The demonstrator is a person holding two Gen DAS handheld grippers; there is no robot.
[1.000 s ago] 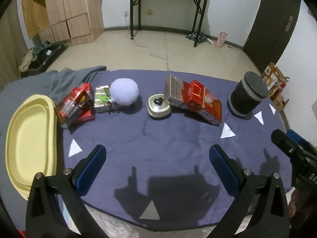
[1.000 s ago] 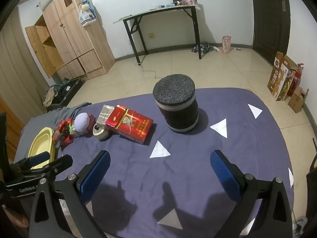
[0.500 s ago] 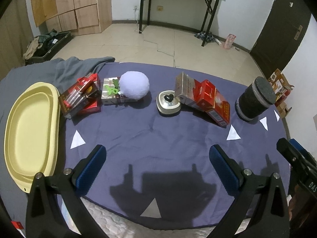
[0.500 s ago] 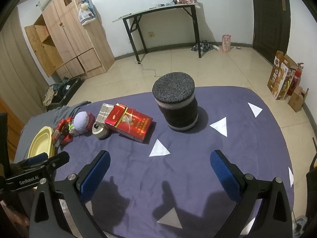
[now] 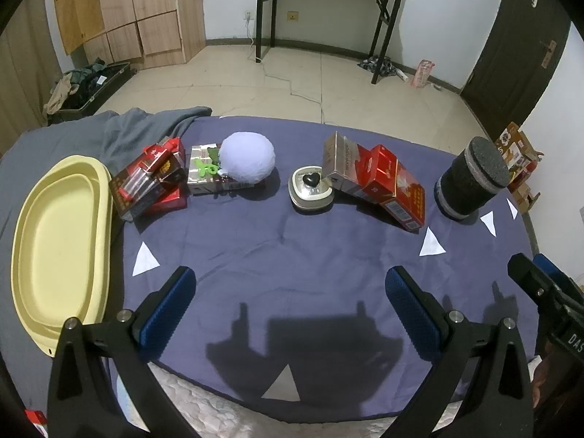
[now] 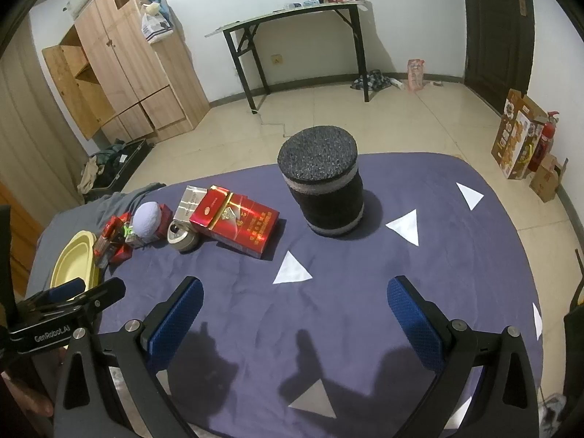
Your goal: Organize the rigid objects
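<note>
On the purple cloth (image 5: pixel 284 255) lie a red carton (image 5: pixel 392 186) (image 6: pixel 237 224) with a silver box (image 5: pixel 337 158) leaning on it, a round tin with a black heart (image 5: pixel 310 188) (image 6: pixel 181 237), a white fluffy ball (image 5: pixel 248 162) (image 6: pixel 147 219) on a silver box (image 5: pixel 204 173), and a stack of red boxes (image 5: pixel 149 180) (image 6: pixel 109 241). A black foam cylinder (image 5: pixel 471 182) (image 6: pixel 323 186) stands upright. My left gripper (image 5: pixel 292 306) hovers open over the near cloth. My right gripper (image 6: pixel 294 310) is open too, near of the cylinder. Both hold nothing.
A yellow oval tray (image 5: pixel 54 244) (image 6: pixel 73 259) rests at the left edge beside a grey cloth (image 5: pixel 142 127). White triangles (image 5: pixel 430 242) mark the purple cloth. Beyond the table are a tiled floor, a black folding table (image 6: pixel 292 36), a wooden wardrobe (image 6: pixel 124 69) and cardboard boxes (image 6: pixel 518 138).
The left wrist view has pulled back and tilted, so the objects sit a little lower and farther. The right gripper has barely moved. Both stay open.
</note>
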